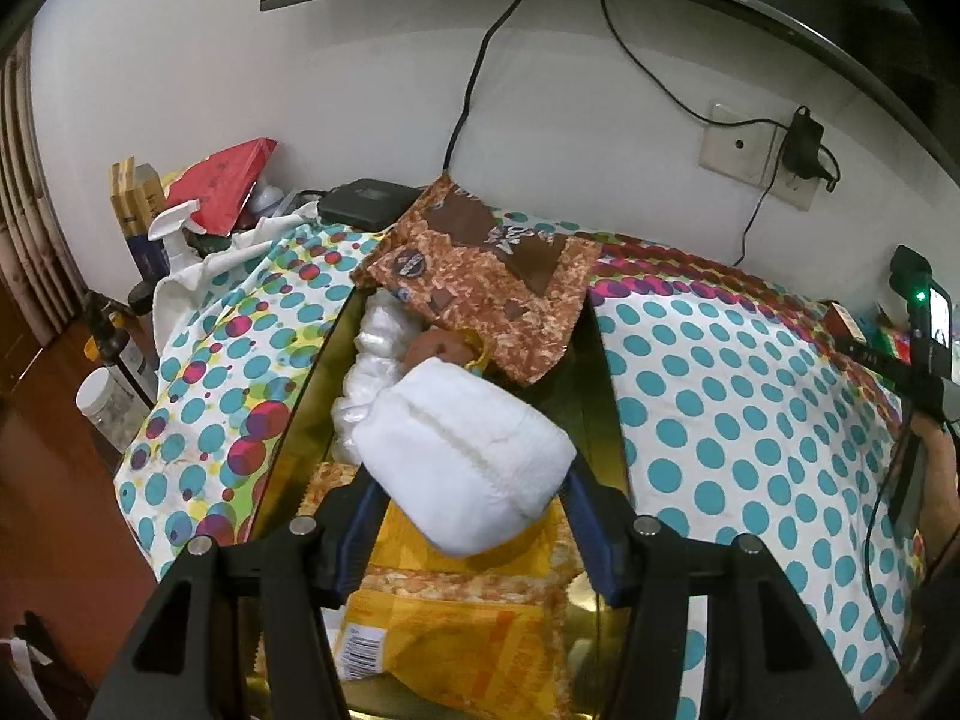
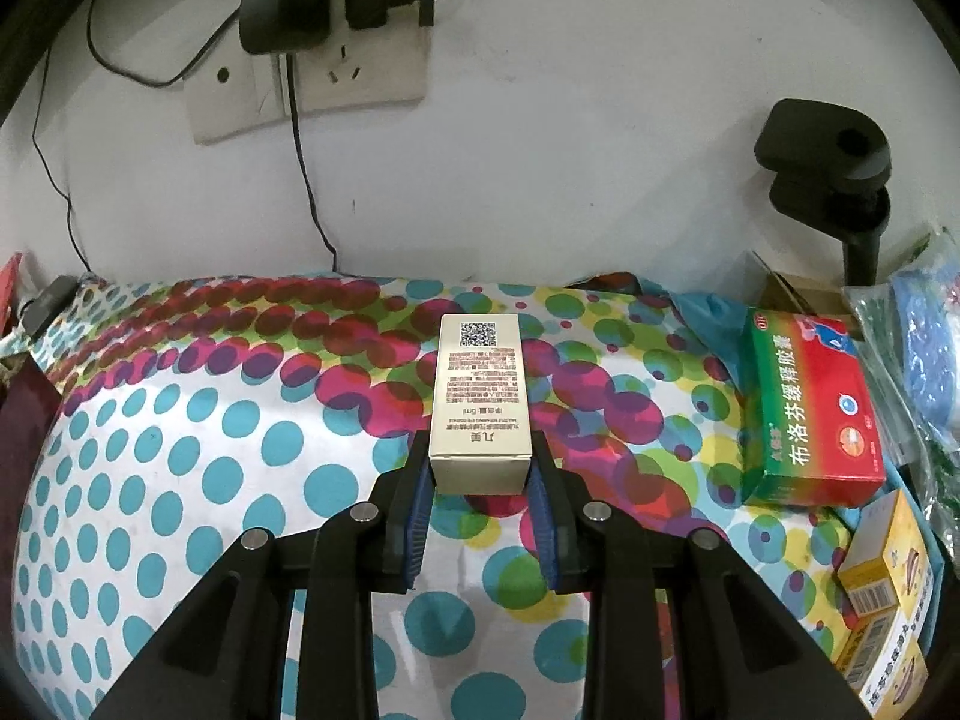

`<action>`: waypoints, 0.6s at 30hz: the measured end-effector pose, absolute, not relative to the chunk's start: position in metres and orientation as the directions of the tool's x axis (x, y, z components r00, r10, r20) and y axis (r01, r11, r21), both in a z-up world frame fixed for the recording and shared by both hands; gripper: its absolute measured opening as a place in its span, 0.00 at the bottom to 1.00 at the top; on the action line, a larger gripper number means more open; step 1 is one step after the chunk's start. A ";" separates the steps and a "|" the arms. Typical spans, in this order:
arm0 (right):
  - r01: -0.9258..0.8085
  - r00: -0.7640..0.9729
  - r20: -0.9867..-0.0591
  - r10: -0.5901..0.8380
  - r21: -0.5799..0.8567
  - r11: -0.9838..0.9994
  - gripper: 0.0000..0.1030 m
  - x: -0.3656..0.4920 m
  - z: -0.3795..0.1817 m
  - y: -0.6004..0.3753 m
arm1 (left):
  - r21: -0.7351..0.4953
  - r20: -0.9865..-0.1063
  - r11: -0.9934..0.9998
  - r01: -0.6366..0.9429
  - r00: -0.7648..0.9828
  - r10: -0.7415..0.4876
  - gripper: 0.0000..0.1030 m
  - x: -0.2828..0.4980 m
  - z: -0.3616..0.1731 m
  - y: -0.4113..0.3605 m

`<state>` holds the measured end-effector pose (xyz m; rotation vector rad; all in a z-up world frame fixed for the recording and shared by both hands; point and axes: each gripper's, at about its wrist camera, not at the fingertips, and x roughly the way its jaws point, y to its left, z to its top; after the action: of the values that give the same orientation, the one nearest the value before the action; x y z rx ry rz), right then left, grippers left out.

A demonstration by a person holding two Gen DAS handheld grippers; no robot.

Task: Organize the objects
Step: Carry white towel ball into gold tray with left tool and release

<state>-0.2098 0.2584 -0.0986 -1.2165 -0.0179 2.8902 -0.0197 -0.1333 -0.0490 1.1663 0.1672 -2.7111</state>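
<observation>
A polka-dot cloth (image 2: 180, 480) covers the tabletop, and a gold bin (image 1: 606, 372) sunk in it holds snack bags. Above the bin, the left gripper (image 1: 474, 480) has its jaws spread wide, clamped on a white padded bundle (image 1: 468, 462). The right gripper (image 2: 480, 480) has its jaws narrowly apart, clamped on a small cream box (image 2: 480, 402) above the cloth.

Camera placement: two wrist fisheye views, each set behind its own gripper fingers.

Left wrist view: aimed forward and downward, close over a gold box (image 1: 606, 372), toward the white wall (image 1: 360, 90). Right wrist view: held low and near the dotted cloth (image 2: 180, 450), faced at the same wall and its wall socket (image 2: 360, 60). Shared by both: cloth, wall, socket; the right gripper (image 1: 918, 348) is seen at the left view's right edge.
</observation>
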 end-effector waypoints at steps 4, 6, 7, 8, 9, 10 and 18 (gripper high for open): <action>-0.012 -0.691 -0.722 0.028 -0.027 -1.000 0.27 -0.213 -0.101 0.255 | -0.022 -0.726 -0.979 0.203 -0.676 -0.124 0.56 -0.018 -0.046 -0.141; -0.018 -0.689 -0.724 0.039 -0.037 -0.999 0.27 -0.213 -0.101 0.255 | -0.016 -0.722 -0.978 0.206 -0.679 -0.131 0.56 -0.015 -0.043 -0.145; -0.021 -0.687 -0.725 0.045 -0.042 -0.999 0.27 -0.213 -0.102 0.255 | -0.018 -0.721 -0.979 0.205 -0.681 -0.129 0.56 -0.014 -0.041 -0.147; -0.023 -0.687 -0.725 0.049 -0.046 -0.999 0.27 -0.213 -0.102 0.255 | -0.021 -0.719 -0.979 0.204 -0.683 -0.126 0.56 -0.012 -0.040 -0.149; -0.024 -0.687 -0.724 0.052 -0.049 -0.999 0.27 -0.213 -0.102 0.254 | -0.023 -0.716 -0.978 0.209 -0.686 -0.129 0.56 -0.010 -0.038 -0.152; -0.026 -0.688 -0.723 0.057 -0.054 -0.998 0.27 -0.213 -0.102 0.253 | -0.025 -0.714 -0.977 0.213 -0.688 -0.132 0.56 -0.008 -0.036 -0.153; -0.027 -0.684 -0.724 0.090 -0.098 -0.995 0.27 -0.213 -0.103 0.247 | -0.045 -0.719 -0.978 0.202 -0.687 -0.109 0.57 -0.010 -0.030 -0.161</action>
<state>-0.2132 0.2469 -0.1027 -1.2193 -0.1225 2.8231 -0.0096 -0.1614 -0.0296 1.1525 0.1806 -2.7331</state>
